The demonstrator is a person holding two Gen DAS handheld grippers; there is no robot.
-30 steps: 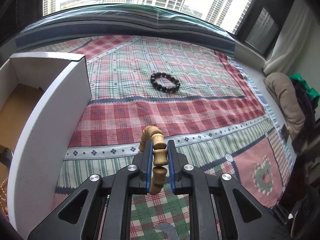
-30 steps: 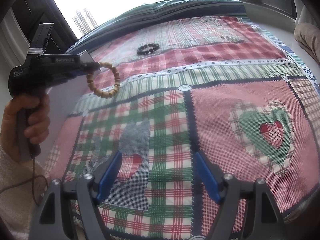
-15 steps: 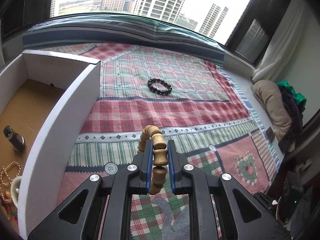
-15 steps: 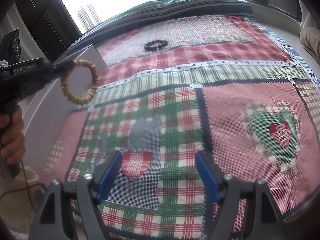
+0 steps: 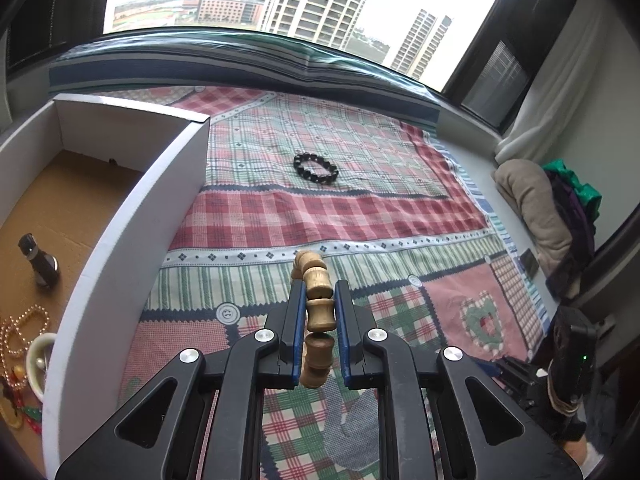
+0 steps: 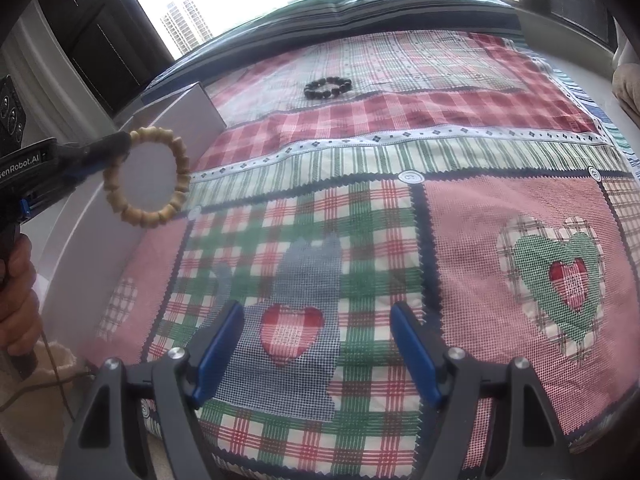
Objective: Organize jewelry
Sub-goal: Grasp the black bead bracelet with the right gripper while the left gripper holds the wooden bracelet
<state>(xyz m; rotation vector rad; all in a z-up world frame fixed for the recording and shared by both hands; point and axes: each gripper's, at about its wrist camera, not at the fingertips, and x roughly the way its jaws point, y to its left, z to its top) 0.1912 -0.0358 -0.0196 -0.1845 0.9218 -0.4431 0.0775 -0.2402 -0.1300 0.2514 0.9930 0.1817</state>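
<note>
My left gripper (image 5: pixel 319 312) is pinched tight on the wooden bead bracelet (image 5: pixel 316 312), which hangs as a ring off the blue pads in the air, just beside the white box (image 5: pixel 132 232) wall. My right gripper (image 6: pixel 316 344) hovers with its pads spread wide and nothing between them, over the patchwork quilt (image 6: pixel 400 168). The black bead bracelet (image 5: pixel 315 168) lies flat on the quilt, well apart from both; pearl necklace (image 5: pixel 24 330) and small dark bottle (image 5: pixel 39 260) sit inside the box.
</note>
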